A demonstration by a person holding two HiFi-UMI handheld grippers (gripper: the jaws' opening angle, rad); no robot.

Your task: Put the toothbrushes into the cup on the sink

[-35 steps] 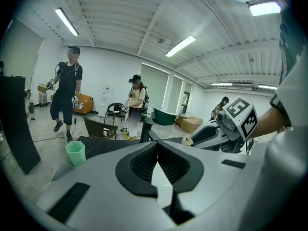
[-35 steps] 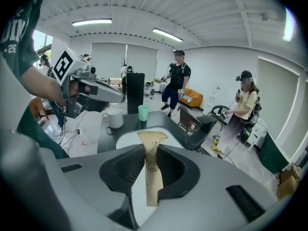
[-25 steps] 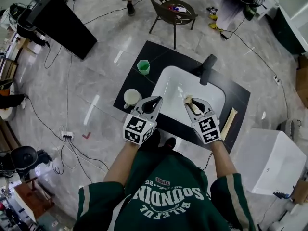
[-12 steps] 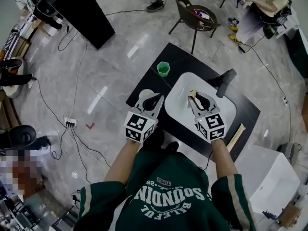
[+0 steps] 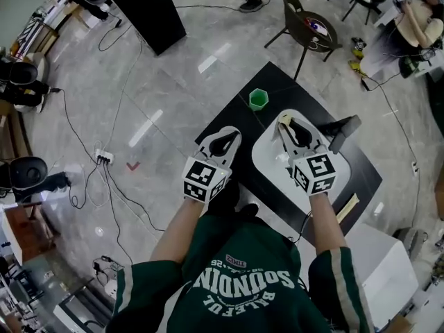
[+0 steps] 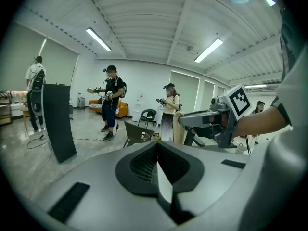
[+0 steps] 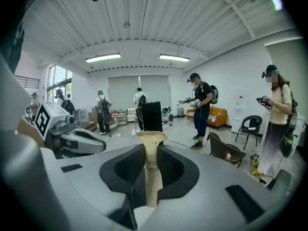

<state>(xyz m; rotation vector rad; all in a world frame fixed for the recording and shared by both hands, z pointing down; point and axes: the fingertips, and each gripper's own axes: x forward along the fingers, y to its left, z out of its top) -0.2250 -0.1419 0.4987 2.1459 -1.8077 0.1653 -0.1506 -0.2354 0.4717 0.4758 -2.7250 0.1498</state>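
In the head view my right gripper (image 5: 288,125) is shut on a beige paper-wrapped toothbrush (image 5: 282,122), held over the far left edge of the white sink basin (image 5: 272,166). The right gripper view shows that toothbrush (image 7: 150,174) upright between the pads of this gripper (image 7: 151,150). A green cup (image 5: 258,99) stands on the black counter (image 5: 239,120) just beyond the basin. My left gripper (image 5: 225,136) hovers over the counter's left end, shut with nothing in it (image 6: 156,146). A second wrapped toothbrush (image 5: 349,208) lies on the counter's right side.
A black faucet (image 5: 343,132) rises at the basin's far right. Beyond the counter stands a dark chair (image 5: 309,26) with small items on it. A black panel (image 5: 146,5), floor cables and a power strip (image 5: 105,157) lie to the left. A white box (image 5: 378,269) sits near right.
Both grippers moved away from me across the counter. The right one carried the toothbrush from mid-basin to its far left edge, nearer the green cup. The left one now covers the white cup.
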